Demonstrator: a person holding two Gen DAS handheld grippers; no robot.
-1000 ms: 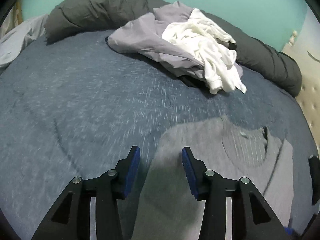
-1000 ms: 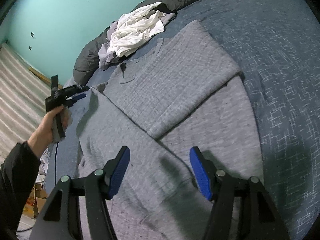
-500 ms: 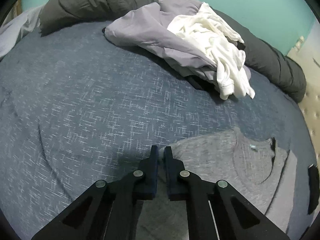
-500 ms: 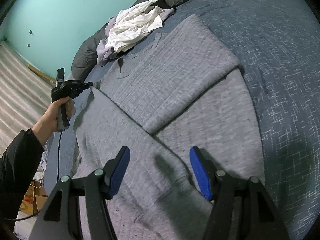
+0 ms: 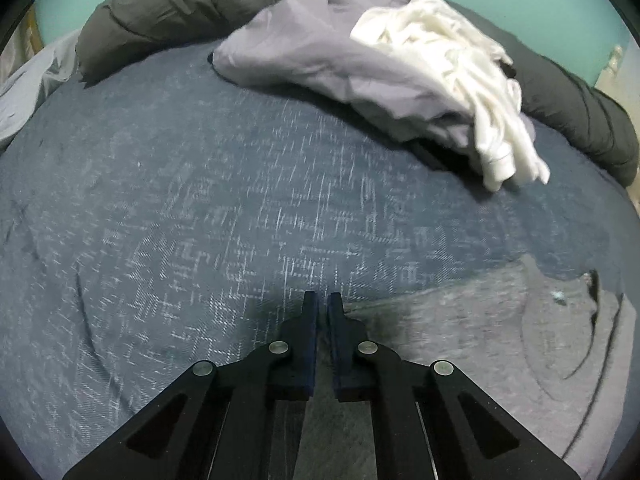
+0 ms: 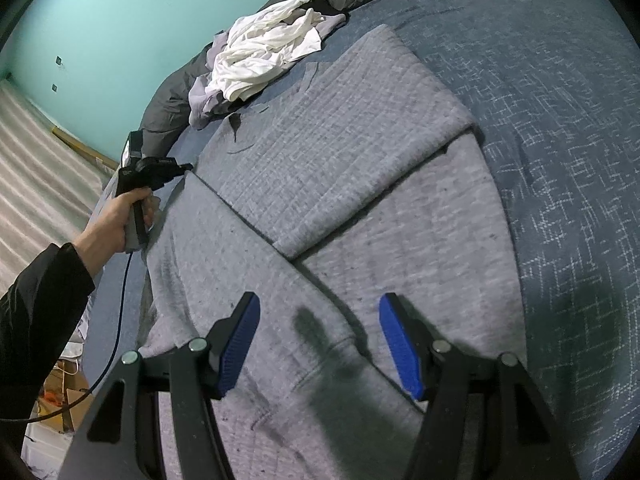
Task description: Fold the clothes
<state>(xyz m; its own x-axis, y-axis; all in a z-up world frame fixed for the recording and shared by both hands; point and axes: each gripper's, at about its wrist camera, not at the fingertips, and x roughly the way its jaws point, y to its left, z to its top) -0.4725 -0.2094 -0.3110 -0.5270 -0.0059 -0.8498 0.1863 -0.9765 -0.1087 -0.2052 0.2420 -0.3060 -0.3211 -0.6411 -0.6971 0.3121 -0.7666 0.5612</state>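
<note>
The right tongs (image 6: 320, 344) hang with jaws wide, nothing between them, above the near part of the grey sweater (image 6: 360, 184), which lies flat on the blue bed cover (image 6: 560, 140) with one sleeve folded across its body. At the sweater's left edge the left tongs (image 5: 322, 308) are pinched nearly shut; whether cloth is caught between them I cannot tell. Beyond lies a heap of lilac cloth (image 5: 304, 52) topped by a white garment (image 5: 448, 64), then a dark duvet (image 5: 180, 4)
</note>
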